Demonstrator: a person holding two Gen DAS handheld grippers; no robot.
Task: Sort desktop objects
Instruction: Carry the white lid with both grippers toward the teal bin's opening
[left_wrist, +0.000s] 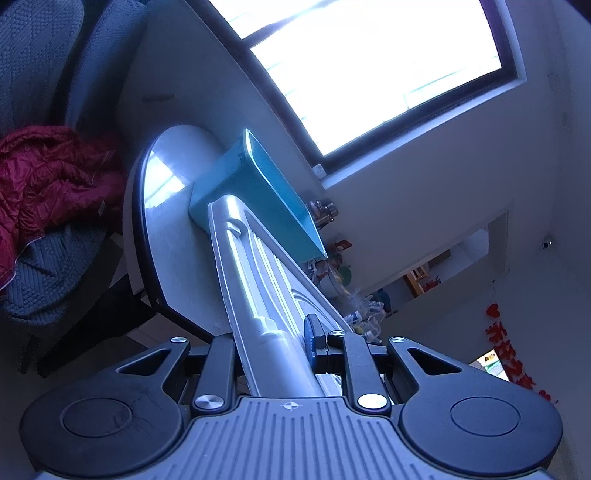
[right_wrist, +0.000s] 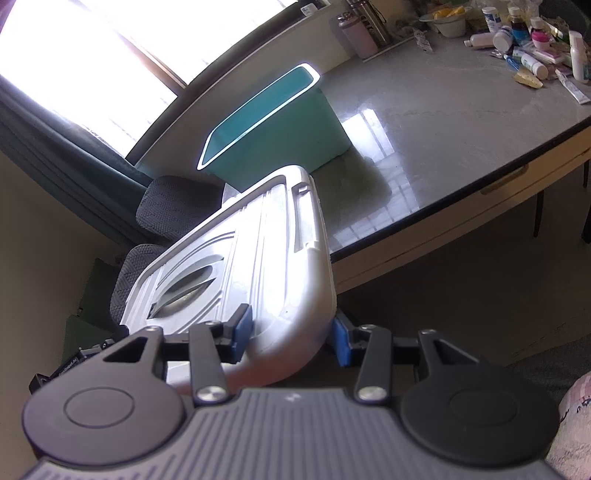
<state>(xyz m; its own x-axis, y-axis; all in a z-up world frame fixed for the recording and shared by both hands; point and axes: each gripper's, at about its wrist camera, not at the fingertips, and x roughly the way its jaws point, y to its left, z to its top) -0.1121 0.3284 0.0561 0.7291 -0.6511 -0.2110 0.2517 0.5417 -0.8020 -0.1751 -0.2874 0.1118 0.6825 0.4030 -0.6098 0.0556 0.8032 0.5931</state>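
A white ribbed plastic lid (right_wrist: 258, 258) is held tilted in the air, just off the table's near edge. My right gripper (right_wrist: 291, 336) is shut on its near rim, with a blue pad (right_wrist: 242, 328) on either side. In the left wrist view the same white lid (left_wrist: 258, 288) runs edge-on away from the camera, and my left gripper (left_wrist: 273, 343) is shut on it. An open teal bin (right_wrist: 280, 129) stands on the glossy table (right_wrist: 443, 129) beyond the lid. From the left wrist the teal bin (left_wrist: 251, 184) appears just past the lid's far end.
Several bottles, tubes and small packs (right_wrist: 524, 40) crowd the table's far right corner, with metal flasks (right_wrist: 362, 29) and a bowl behind. Grey padded chairs (right_wrist: 166, 206) stand left of the table. A red jacket (left_wrist: 48, 173) lies on one chair. A sleeve (right_wrist: 576, 424) shows at the lower right.
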